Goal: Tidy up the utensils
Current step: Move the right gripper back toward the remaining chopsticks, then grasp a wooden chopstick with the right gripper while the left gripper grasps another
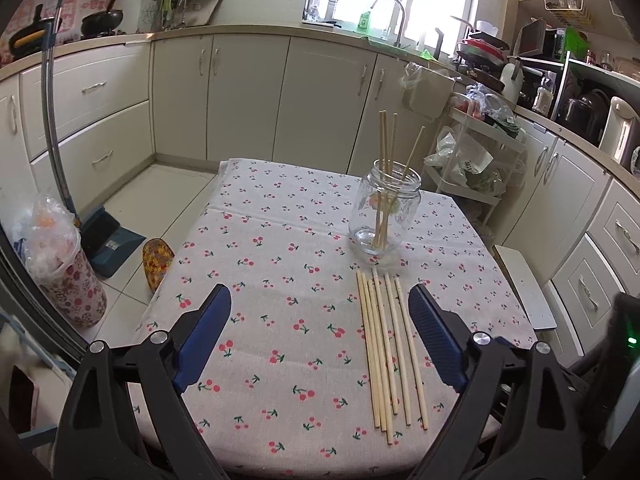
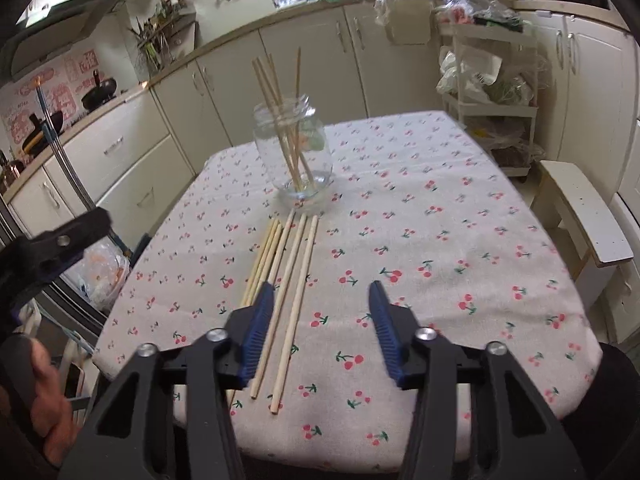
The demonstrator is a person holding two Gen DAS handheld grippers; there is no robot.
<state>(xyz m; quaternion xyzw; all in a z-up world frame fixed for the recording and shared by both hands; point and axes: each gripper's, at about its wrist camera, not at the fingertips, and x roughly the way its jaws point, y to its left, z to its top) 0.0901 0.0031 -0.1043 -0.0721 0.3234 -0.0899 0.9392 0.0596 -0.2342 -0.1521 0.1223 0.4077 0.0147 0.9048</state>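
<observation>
- Both tools are hovering low at the near table edge: left gripper [image 1: 320,312] with black arms and blue ribbed pads is sitting spread wide and empty; right gripper [image 2: 322,308], same build, is also spread and gripping nothing.
- Loose pale wooden chopsticks [image 1: 390,348] are lying side by side on the cherry-print tablecloth [image 1: 260,240], long axes running away from the cameras toward the jar.
- Relation that matters: bundle is lying just inside the left gripper's right pad, and partly under the right gripper's left pad [image 2: 256,332]. Right looks nearer; either tool is needing a sideways shift to straddle one stick.
- Near ends are getting hidden behind that pad in the right wrist view, so exact count is unclear.
- Clear glass jar [image 1: 385,210] is standing upright just beyond the far tips, already holding several chopsticks leaning on its rim.
</observation>
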